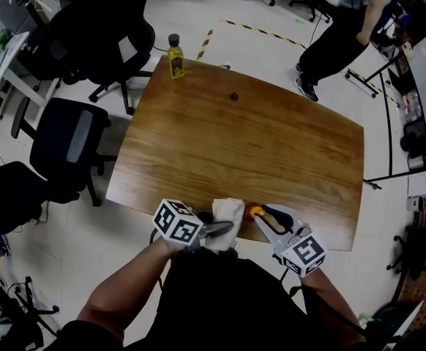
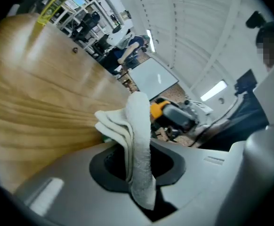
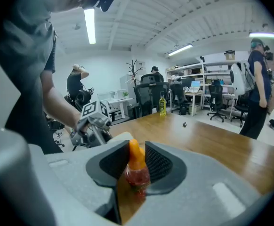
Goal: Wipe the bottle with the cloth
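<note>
My left gripper (image 1: 220, 229) has its fingers (image 2: 108, 169) clenched on the white cloth (image 2: 137, 126). The cloth is folded and stands up out of the grip, with a tail hanging below the pads. My right gripper (image 1: 263, 216) has its fingers (image 3: 158, 162) grasping the bottle (image 3: 136, 169), a small one with reddish contents and an orange cap (image 3: 134, 154) that pokes up past the pads.

Both sit at the near edge of the wooden counter (image 1: 271, 145), close to my body. In the head view the cloth (image 1: 229, 212) is just left of the orange cap (image 1: 257, 212), and a thin strip of wood shows between them (so beside each other, not pressed together as far as I can see). From the left gripper view the right gripper (image 2: 177, 117) lies just behind the cloth. From the right gripper view the left gripper (image 3: 93, 128) and its marker cube are off to the left.

A second bottle, yellow with a dark cap (image 1: 175, 55), stands upright on the far left corner of the counter, well apart from my hands. A small dark object (image 1: 233, 96) lies on the far part of the counter. Black office chairs (image 1: 70, 141) stand on the floor to the left, and a person in dark clothes (image 1: 341, 31) is beyond the far right corner.
</note>
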Action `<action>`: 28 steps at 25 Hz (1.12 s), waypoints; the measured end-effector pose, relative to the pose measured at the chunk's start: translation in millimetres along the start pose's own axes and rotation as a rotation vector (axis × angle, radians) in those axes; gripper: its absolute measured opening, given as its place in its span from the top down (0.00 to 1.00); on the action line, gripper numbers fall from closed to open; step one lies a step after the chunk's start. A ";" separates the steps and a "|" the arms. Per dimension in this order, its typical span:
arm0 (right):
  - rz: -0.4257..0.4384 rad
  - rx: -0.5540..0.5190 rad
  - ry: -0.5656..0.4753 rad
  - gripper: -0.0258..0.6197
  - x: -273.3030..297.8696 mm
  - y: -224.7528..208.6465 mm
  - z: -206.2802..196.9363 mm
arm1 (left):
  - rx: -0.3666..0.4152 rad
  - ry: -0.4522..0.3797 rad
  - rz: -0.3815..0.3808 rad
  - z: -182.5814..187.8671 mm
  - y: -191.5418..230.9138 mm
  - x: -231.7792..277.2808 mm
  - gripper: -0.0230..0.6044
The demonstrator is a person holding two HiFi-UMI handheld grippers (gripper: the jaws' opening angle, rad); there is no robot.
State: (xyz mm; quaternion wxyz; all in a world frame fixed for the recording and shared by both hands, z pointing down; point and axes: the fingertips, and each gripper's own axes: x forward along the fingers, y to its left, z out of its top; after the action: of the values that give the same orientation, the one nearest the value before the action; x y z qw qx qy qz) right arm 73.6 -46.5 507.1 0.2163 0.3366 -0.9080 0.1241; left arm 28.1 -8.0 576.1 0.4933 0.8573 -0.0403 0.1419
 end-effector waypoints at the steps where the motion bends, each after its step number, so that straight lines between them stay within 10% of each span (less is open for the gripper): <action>1: 0.003 -0.002 0.002 0.82 0.5 0.5 -0.3 | 0.034 0.007 -0.067 -8.0 -16.9 -1.4 0.81; 5: 0.010 -0.009 0.007 0.82 0.6 1.4 -0.1 | 0.210 0.132 -0.116 -39.6 -45.7 16.2 0.81; 9: 0.009 -0.016 0.015 0.82 1.3 1.3 -0.5 | 0.195 0.100 -0.121 -24.1 -48.2 48.6 0.81; 22: 0.005 -0.012 0.017 0.82 1.9 2.8 -1.2 | -0.385 0.023 -0.209 -18.5 -7.3 67.3 0.81; 28: -0.008 -0.006 0.021 0.82 2.9 2.2 -0.9 | -0.562 0.089 -0.098 -40.5 29.4 72.6 0.81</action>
State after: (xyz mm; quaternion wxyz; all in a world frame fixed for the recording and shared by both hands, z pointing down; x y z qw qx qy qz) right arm 70.5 -46.2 509.1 0.2272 0.3381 -0.9048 0.1238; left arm 83.2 16.8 640.3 0.7192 0.6807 -0.0147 0.1386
